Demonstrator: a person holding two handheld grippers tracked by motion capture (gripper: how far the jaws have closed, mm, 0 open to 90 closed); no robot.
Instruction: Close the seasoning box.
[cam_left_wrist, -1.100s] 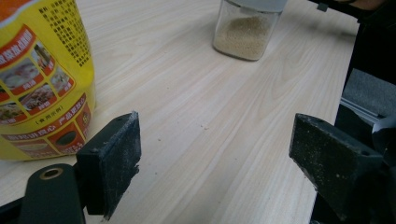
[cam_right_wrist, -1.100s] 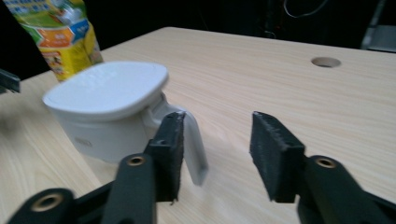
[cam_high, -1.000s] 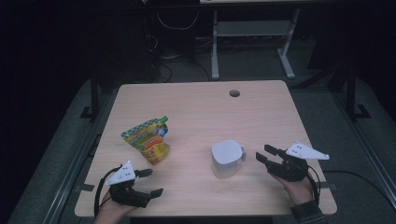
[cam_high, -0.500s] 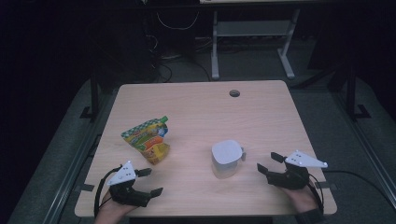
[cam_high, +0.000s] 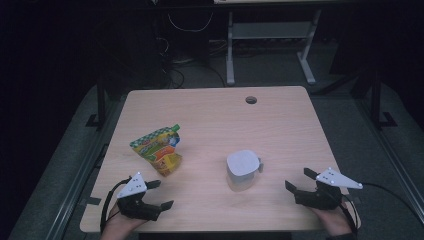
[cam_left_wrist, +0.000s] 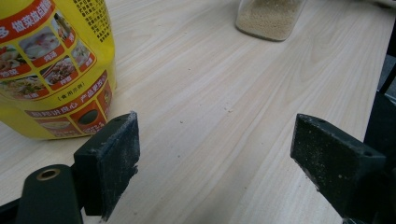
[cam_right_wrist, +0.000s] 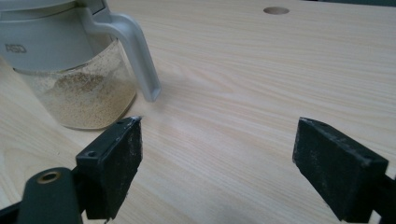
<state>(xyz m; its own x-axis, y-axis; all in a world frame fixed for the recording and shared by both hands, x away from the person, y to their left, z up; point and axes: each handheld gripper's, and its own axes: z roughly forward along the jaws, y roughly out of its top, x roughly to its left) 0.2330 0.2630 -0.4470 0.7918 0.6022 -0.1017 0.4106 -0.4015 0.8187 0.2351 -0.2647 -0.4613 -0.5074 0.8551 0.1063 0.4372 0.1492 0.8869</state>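
While both apart, right tool (cam_high: 300, 183) near jar (cam_high: 243, 170).

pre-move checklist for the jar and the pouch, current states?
1. Left gripper jaws open, nothing between them: ok.
2. Right gripper jaws open and free; they have just been opening: ok.
3. Jar upright on the table, lid on, granules inside: ok.
4. Jar handle faces the right gripper, apart from its jaws: ok.
5. Pouch stands ahead of the left gripper, not touched: ok.
6. Pouch spout capped: cannot tell.
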